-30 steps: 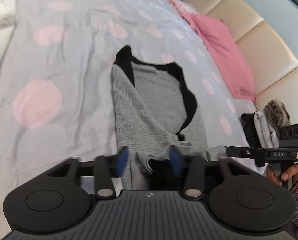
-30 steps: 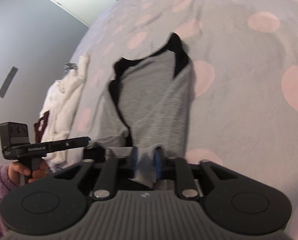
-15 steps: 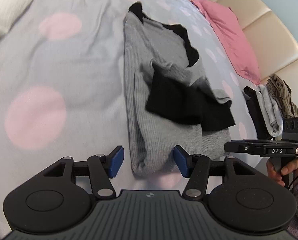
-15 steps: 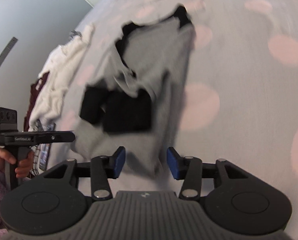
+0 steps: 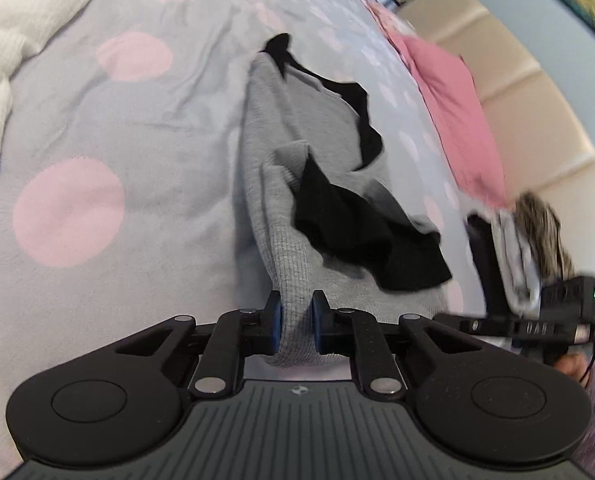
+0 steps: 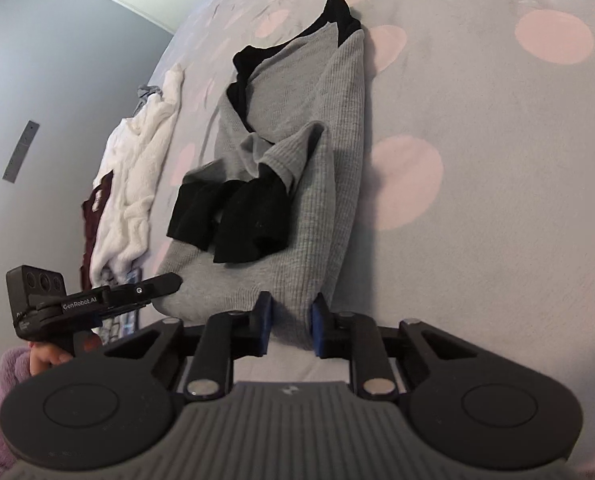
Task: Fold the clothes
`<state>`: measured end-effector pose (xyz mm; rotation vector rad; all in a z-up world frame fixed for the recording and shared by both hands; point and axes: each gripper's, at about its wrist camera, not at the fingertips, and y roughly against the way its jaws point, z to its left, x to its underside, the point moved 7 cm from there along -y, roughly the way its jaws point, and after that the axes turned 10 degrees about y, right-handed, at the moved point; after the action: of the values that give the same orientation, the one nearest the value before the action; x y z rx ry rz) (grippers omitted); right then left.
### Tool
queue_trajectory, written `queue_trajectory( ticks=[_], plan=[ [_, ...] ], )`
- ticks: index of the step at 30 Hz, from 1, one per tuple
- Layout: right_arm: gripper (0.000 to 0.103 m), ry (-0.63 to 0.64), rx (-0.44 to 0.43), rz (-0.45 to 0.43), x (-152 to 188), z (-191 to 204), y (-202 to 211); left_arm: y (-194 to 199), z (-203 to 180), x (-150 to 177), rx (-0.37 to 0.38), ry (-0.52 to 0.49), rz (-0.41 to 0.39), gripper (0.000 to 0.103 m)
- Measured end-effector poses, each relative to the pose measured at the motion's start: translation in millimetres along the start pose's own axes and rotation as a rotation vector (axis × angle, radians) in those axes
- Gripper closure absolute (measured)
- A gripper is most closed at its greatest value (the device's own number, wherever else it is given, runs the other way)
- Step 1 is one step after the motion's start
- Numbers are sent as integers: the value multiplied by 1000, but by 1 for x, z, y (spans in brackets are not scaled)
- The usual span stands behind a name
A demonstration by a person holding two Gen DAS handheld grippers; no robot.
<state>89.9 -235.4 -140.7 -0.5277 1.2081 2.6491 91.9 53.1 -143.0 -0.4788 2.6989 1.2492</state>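
1. Grey top [image 5: 297,148] lies lengthwise on spotted bedspread [image 5: 109,128], black cuffs [image 5: 357,224] piled on its middle
2. Left gripper [image 5: 296,326] and right gripper [image 6: 291,326] closing, each on a near hem corner
3. Judgement: lift both corners level, carry evenly toward collar

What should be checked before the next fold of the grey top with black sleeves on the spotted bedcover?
1. Left claw on the grey top: ok; jaws closing with the near hem bunched between the pads.
2. Right claw on the same hem: ok; jaws closing, fabric between them.
3. Black sleeves laid in over the body: ok, though rumpled.
4. Top lying flat: not ok; ridges run along its length.
5. Bedcover free beyond the collar for the fold: ok.
6. White clothes apart from the top: ok.
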Motion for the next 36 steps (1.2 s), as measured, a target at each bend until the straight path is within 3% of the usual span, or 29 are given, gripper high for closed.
queue_trajectory(
  ticks=[7,11,13,14,16,19,21,24,27,31,33,36],
  plan=[
    [84,3,30,149,42,6,7,7,0,55,-86,-24,124,91],
    [84,36,75,193,61,1,-4,-3,8,67,-143,-69,139,90],
    [80,54,82,190,62,1,-7,-3,9,66,-144,-78,134,86],
    [69,80,99,186,60,3,-5,2,8,65,-152,-91,123,85],
    [66,159,150,175,56,9,2,13,3,62,-179,-147,84,85],
    [66,293,227,106,46,21,17,31,-15,57,-200,-289,-15,85],
    [68,391,274,53,40,30,26,34,-29,58,-198,-393,-38,85],
    [79,556,255,45,41,52,25,25,-46,75,-183,-534,14,85],
    [80,657,158,96,53,71,13,10,-56,92,-172,-627,75,85],
    [81,693,170,162,61,71,-9,-16,-56,94,-166,-638,107,85],
    [87,683,187,147,54,67,-17,-26,-54,85,-162,-622,87,85],
    [86,682,214,92,38,65,-26,-32,-54,69,-157,-595,43,85]
  ],
)
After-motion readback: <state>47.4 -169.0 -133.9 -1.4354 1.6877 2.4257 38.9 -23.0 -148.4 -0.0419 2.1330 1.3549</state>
